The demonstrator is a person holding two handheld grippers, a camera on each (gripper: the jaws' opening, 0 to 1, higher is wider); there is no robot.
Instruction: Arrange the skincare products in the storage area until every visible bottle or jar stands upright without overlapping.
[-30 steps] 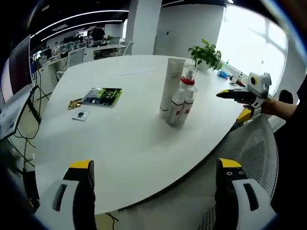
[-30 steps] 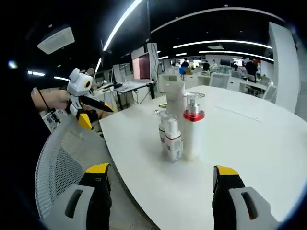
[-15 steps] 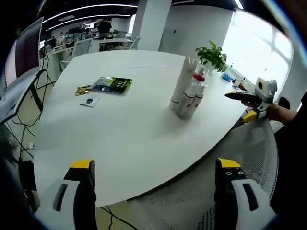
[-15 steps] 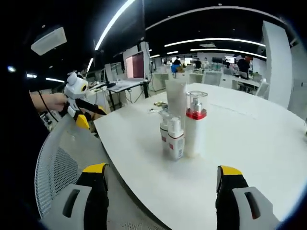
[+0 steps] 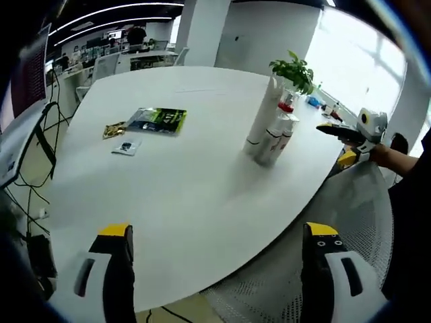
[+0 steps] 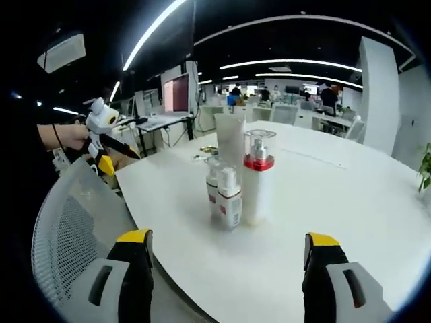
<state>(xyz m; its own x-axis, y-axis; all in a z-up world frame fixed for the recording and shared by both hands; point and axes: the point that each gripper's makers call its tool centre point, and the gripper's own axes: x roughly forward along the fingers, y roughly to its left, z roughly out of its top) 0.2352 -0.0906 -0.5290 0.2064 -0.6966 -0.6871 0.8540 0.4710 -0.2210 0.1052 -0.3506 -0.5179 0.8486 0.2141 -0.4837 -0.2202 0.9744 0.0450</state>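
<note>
Several skincare products stand upright in a tight cluster on the white table [image 5: 188, 195]. In the right gripper view I see a tall white tube [image 6: 229, 138], a clear pump bottle with a red collar [image 6: 258, 180] and two small white bottles with red labels [image 6: 229, 200]. The cluster [image 5: 271, 124] shows at the table's far right in the left gripper view. My left gripper [image 5: 219, 269] is open and hangs off the table's near edge, far from the cluster. My right gripper [image 6: 232, 276] is open and empty, a short way in front of the bottles. Each gripper shows in the other's view, held by a hand [image 5: 350, 134] [image 6: 108, 134].
A dark green packet [image 5: 158, 120], a gold packet [image 5: 113, 128] and a small sachet [image 5: 126, 147] lie at the table's left. A potted plant [image 5: 294, 69] stands behind the cluster. A mesh chair [image 6: 67, 242] sits against the table edge between the grippers.
Both cameras have shifted a little. The bottles stand as before, and both grippers stay open and empty.
</note>
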